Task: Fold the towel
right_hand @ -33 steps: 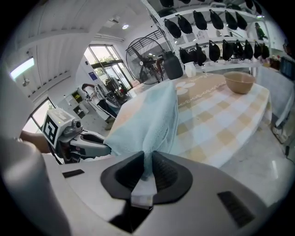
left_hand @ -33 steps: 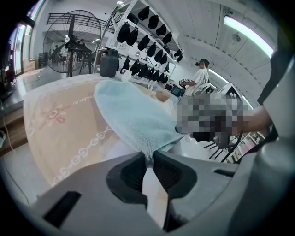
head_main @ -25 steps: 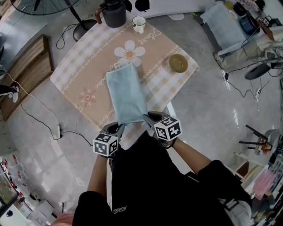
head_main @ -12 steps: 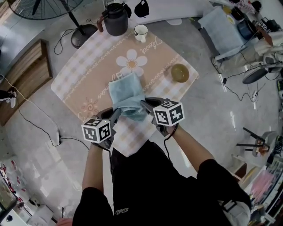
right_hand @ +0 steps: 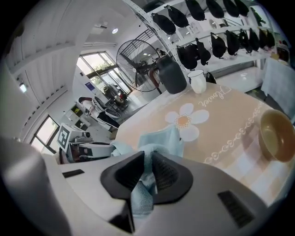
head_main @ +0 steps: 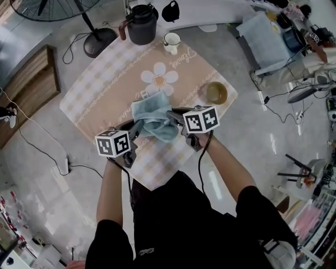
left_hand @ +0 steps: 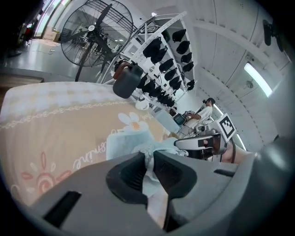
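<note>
One towel point(head_main: 154, 122), light blue, sits at the centre of the head view on a checked tablecloth point(head_main: 100, 84). Its far end rests on the cloth just below the single printed flower point(head_main: 159, 79). Its near end is raised and bunched between the two grippers. The left gripper point(left_hand: 147, 160) has its jaws nearly together, pinching a fold of towel fabric between the pads. The right gripper point(right_hand: 148, 159) is in the same condition, jaws narrowly apart and clamped on towel fabric, a strip of which hangs down between them. The two grippers sit near each other at mid-frame, the left lower and to the left, the right just beside the towel's right edge. Whether the hanging middle of the towel touches the cloth is not clear from above; it appears to sag just clear of it. Other items on the cloth, one of each: a dark jug point(head_main: 142, 23) at the top edge, a white mug point(head_main: 171, 42) just right of it, and a yellowish bowl point(head_main: 216, 92) at right, well apart from the towel. One floor fan point(head_main: 50, 8) stands off the table at upper left.
</note>
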Demonstrator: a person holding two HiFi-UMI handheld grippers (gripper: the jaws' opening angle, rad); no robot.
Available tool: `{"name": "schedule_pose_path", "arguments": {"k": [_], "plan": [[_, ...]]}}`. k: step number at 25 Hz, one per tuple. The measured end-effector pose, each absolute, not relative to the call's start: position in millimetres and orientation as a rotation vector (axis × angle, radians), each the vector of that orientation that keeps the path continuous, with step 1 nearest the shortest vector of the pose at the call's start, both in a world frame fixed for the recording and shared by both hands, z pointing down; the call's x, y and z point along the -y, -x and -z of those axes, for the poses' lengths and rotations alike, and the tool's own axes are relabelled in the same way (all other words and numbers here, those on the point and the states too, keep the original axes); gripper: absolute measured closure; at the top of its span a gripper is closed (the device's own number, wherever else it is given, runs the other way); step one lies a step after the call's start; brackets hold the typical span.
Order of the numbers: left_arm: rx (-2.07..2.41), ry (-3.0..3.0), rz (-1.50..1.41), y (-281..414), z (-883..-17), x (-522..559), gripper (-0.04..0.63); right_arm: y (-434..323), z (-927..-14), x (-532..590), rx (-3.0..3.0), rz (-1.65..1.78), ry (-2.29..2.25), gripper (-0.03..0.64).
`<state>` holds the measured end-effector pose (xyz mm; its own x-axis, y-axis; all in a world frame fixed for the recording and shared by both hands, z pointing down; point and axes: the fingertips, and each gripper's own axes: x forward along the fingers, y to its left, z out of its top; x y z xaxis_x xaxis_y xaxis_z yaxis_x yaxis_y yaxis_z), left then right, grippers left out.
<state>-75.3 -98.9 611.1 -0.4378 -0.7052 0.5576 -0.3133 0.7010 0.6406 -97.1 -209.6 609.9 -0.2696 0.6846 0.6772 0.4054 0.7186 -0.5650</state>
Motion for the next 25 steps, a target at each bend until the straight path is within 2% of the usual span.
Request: {"name": "schedule_pose_path", "arguments": {"k": [4,6,7,13,19,25], "plan": [[2.033,-0.727,0.693,98,-616,92,0.548,125,-601,207,1.951,-0.332,0.877,0.527],[2.009,-0.679,0.799,108,-621,87,0.548,138,-585,211,2.046,-0.335,0.897,0.437],[1.998,-0.652,0.841,112,-625,84,0.548,141,-578,215,2.087,-0.331,0.907,0.422],[1.991,-0.536,0.956,127,-639,69,0.543,88,-574,215,2.089,-0.044,1.085,0.389],[1.998,-0.62,0.989,131,-627,78,0.428,65,-597,191,2.057,0.279,1.171,0.367],[2.007,-0.714,1.021,120,-610,77,0.37,109,-609,191,2.126,0.187,1.017,0.37]]}}
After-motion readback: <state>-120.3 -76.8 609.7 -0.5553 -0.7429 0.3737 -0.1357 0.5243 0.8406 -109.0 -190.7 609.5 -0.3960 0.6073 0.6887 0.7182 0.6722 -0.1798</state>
